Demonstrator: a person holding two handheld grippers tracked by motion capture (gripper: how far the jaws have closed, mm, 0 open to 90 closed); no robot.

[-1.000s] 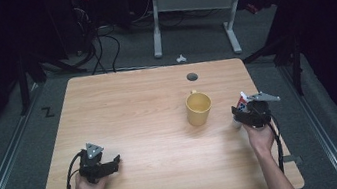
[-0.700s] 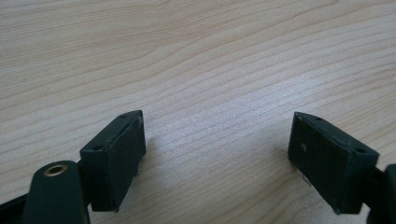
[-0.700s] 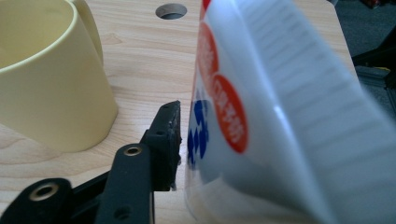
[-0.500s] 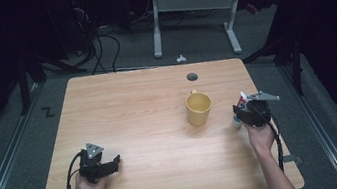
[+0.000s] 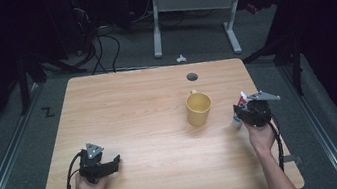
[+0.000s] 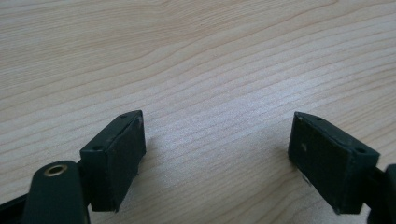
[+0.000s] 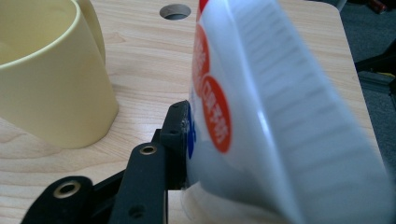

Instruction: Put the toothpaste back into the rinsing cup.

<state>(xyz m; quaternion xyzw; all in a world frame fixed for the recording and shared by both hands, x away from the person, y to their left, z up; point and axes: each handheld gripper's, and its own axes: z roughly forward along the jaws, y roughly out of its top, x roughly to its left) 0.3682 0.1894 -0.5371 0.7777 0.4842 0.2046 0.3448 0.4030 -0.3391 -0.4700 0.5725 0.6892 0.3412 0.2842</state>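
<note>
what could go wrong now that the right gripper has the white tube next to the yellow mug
1. The right gripper has just been closing its jaws on the soft white tube; squeezing harder might dent it or push paste out.
2. The yellow mug stands close beside the tube, so a careless swing could knock it over.
3. The tube sits near the right edge of the table and could fall off if it slips.

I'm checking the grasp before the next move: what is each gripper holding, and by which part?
The right gripper, whose jaws have just been closing, clamps a white tube on its lower body. The left gripper is open, holding nothing.
</note>
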